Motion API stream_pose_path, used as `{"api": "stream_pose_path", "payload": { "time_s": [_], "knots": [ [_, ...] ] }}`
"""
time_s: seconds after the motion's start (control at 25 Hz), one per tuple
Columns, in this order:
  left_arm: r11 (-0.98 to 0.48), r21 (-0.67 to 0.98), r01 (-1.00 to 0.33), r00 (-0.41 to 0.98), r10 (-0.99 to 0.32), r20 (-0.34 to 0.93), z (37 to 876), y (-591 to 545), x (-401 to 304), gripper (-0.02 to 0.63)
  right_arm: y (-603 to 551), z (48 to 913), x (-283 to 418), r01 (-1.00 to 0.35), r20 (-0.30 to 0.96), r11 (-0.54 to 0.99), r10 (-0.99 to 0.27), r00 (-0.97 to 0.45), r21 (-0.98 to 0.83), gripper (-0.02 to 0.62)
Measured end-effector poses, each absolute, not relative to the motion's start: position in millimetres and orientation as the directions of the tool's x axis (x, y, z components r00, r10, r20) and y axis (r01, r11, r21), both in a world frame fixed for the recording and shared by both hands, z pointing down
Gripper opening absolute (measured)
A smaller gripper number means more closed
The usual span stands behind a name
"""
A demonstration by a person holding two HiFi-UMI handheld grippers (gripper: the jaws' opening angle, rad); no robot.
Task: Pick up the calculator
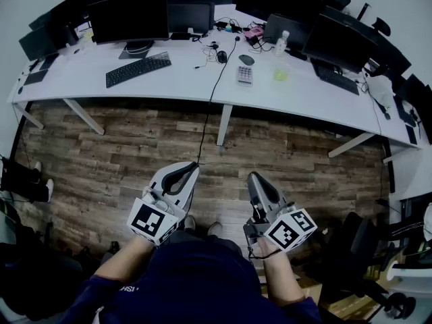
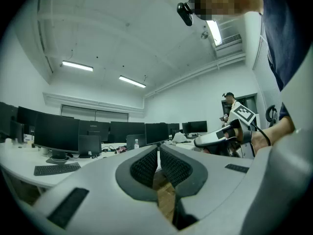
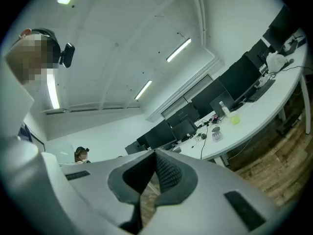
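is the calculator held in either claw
No, the small grey rectangular calculator lies on the long white desk, while the left claw and the right claw are empty over the brown wooden floor.

Bare desk [image 1: 182, 79] strip before calculator [image 1: 244, 75]; mouse [image 1: 247, 59] just behind, cable [image 1: 216, 79] left.

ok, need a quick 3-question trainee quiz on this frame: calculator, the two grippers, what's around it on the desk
1. True or false: the calculator lies on the white desk and neither gripper touches it.
2. Pick one: the left gripper and the right gripper are A) both shut, nothing between the jaws; B) both wide open; C) one shut on the calculator.
3. Short answer: in the head view, which lies nearer the calculator, the black keyboard or the grey mouse?

Key: 1 true. 2 A. 3 the grey mouse, just beyond the calculator's far end.
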State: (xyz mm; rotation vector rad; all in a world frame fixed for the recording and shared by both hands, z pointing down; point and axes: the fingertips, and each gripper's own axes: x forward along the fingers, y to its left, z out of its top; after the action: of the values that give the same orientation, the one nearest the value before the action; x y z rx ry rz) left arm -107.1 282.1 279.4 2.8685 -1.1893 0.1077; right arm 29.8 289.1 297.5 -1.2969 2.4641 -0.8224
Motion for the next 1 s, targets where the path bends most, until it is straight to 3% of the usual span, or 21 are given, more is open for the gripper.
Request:
{"api": "stream_pose_path", "payload": {
  "time_s": [1.0],
  "knots": [
    [-0.711,0.007,-0.703,0.71,-0.7,0.081,280.0,275.3,-106.8,0.041,280.0,295.0,30.5,-0.701,0.054,0.44,-0.826,-0.561,-0.561,0.002]
  ]
}}
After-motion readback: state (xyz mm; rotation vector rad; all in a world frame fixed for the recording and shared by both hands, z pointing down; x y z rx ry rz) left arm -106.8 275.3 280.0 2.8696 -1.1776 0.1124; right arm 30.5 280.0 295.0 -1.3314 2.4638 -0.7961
